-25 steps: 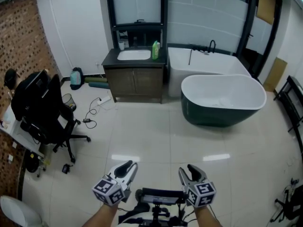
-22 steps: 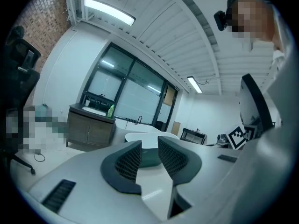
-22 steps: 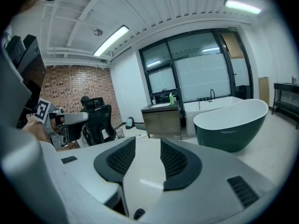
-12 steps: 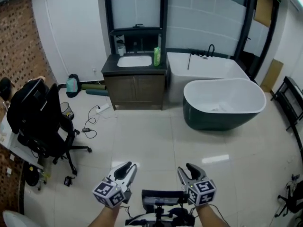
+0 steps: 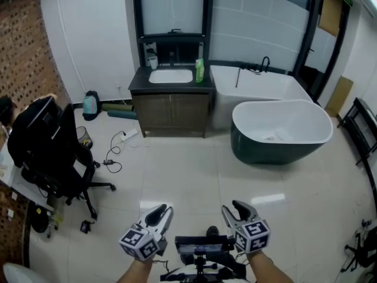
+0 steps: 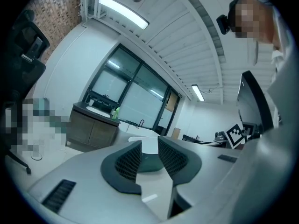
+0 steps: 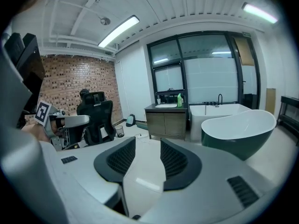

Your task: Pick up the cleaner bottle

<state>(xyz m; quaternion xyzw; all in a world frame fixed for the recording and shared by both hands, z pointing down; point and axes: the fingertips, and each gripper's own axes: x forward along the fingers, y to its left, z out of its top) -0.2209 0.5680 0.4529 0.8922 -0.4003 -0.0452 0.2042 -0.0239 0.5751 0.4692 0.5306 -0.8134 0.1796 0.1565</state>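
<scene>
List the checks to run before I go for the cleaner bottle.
1. Target found: green cleaner bottle stands upright on the vanity, right of the sink: ok.
2. Bottle within reach: not ok. It is across the room from both grippers.
3. Right gripper empty, jaws apart: ok.
4. Left gripper empty, jaws narrowly apart: ok.
5. Straight path over the floor to the vanity: office chair and cable lie left of it, bathtub right: ok.
6. Jaw gap wide enough for the bottle: cannot tell.
</scene>
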